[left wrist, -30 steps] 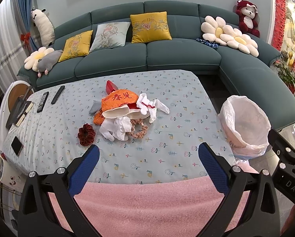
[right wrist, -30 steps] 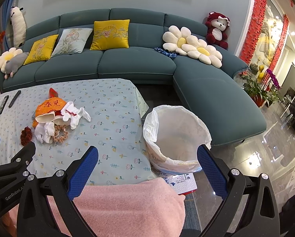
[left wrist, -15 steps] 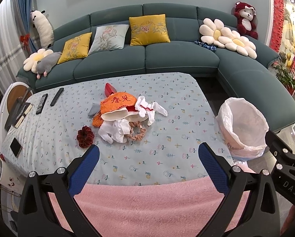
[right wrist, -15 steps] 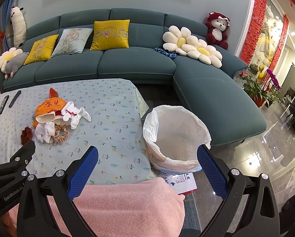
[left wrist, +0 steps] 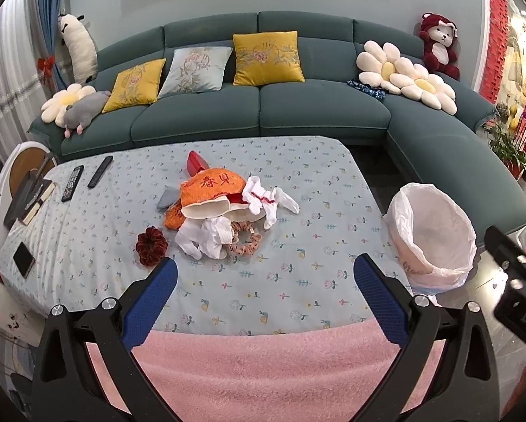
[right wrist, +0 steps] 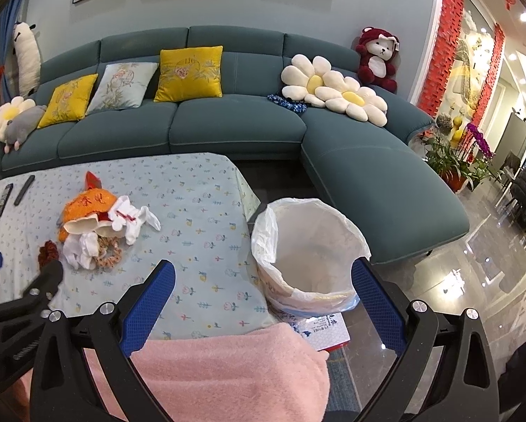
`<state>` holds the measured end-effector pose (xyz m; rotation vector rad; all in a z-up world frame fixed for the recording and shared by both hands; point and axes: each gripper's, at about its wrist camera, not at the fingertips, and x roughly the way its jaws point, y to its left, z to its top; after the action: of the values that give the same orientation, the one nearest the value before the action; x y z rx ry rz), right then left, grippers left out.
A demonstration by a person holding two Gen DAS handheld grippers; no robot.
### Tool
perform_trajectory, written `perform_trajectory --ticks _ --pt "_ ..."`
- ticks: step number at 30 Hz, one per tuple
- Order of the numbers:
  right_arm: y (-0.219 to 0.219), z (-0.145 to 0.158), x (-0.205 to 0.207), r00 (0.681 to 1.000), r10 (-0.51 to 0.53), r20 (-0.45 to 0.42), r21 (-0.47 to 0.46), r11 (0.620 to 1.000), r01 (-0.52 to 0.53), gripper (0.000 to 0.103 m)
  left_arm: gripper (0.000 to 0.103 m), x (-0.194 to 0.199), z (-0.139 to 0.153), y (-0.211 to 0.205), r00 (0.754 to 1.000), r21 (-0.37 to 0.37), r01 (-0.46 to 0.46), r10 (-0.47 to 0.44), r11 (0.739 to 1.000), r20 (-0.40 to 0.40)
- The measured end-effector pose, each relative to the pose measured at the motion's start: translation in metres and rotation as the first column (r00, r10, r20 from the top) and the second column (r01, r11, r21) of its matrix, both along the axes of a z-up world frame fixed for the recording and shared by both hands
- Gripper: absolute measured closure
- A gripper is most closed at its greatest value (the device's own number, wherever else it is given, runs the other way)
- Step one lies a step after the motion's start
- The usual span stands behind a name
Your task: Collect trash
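**A:** Closest to you, both claws are spread wide and empty: your left gripper [left wrist: 263, 281] over the pink towel [left wrist: 280, 362], your right gripper [right wrist: 263, 283] toward the bin [right wrist: 310, 253].

**B:** And the trash?

**A:** It sits mid-table as one heap [left wrist: 220, 214] — orange cloth, white socks, scrunchies, all tangled. Bite into it carelessly and you'll likely drag half of it, shedding pieces before the bin.

**B:** The bin looks close.

**A:** It stands just beside the table's corner on the floor, and its liner is loose — clip the rim and it could tip or fold shut. Farther left lie the remotes [left wrist: 87, 177] and a phone [left wrist: 24, 254], which are not trash, so don't sweep them along.
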<state>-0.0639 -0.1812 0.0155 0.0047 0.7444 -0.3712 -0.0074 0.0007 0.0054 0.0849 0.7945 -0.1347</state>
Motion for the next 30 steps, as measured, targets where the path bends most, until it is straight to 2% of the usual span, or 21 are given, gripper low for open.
perform_trajectory --ticks 5,10,17,21,26,28,30 --pt "0.016 0.007 0.004 0.999 0.036 0.013 -0.006 0.999 -0.036 0.007 0.007 0.011 -0.009 0.014 0.999 -0.016 -0.002 0.002 1.0 -0.046" --pt "0.038 0.009 0.013 0.997 0.08 0.011 -0.017 0.997 -0.08 0.007 0.007 0.018 -0.011 0.038 0.999 -0.012 -0.03 0.03 0.999 -0.026" --pt "0.062 0.006 0.036 0.992 0.123 0.02 0.032 0.992 -0.123 0.007 0.007 0.045 -0.027 0.096 0.988 -0.044 -0.138 0.134 0.989 -0.074" --pt "0.081 -0.006 0.053 0.99 0.141 0.001 0.072 0.987 -0.14 0.007 0.007 0.06 -0.035 0.126 0.98 -0.066 -0.185 0.179 0.98 -0.091" --pt "0.105 -0.032 0.083 0.986 0.165 -0.038 0.115 0.98 -0.16 0.007 0.007 0.087 -0.053 0.16 0.974 -0.051 -0.202 0.195 0.978 -0.116" --pt "0.114 -0.047 0.098 0.984 0.17 -0.056 0.134 0.978 -0.161 0.007 0.007 0.101 -0.064 0.177 0.964 -0.041 -0.233 0.225 0.972 -0.139" --pt "0.121 -0.061 0.114 0.982 0.175 -0.073 0.163 0.973 -0.162 0.01 0.007 0.114 -0.074 0.194 0.958 -0.071 -0.248 0.233 0.966 -0.168"
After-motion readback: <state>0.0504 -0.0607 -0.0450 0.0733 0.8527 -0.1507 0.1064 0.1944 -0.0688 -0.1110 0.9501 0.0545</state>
